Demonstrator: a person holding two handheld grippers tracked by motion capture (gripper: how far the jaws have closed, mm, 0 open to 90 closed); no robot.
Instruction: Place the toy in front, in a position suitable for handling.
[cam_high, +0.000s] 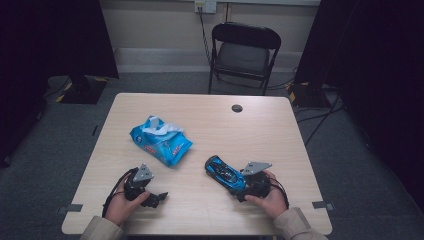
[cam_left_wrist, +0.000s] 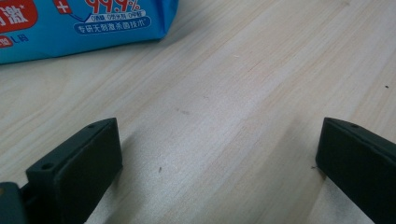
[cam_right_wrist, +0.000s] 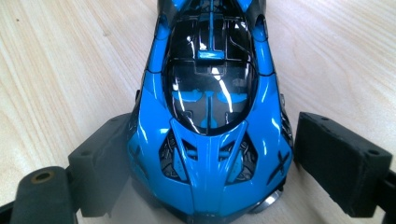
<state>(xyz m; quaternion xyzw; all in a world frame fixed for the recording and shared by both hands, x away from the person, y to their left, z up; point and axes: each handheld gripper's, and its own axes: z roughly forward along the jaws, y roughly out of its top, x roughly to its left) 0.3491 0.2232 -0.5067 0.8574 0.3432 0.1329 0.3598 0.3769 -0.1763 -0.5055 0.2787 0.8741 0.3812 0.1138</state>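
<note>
A blue and black toy car lies on the wooden table at the front right. My right gripper straddles one end of it, the left jaw against the body and the right jaw a sliver off it, so it stands open. A blue pack of wet wipes, with a white wipe sticking out of its top, lies left of centre. My left gripper rests open on bare wood near the front left, just short of the pack, with nothing between its jaws.
A black folding chair stands beyond the table's far edge. A round cable hole sits near the far middle of the tabletop. Dark curtains and cables flank the table on both sides.
</note>
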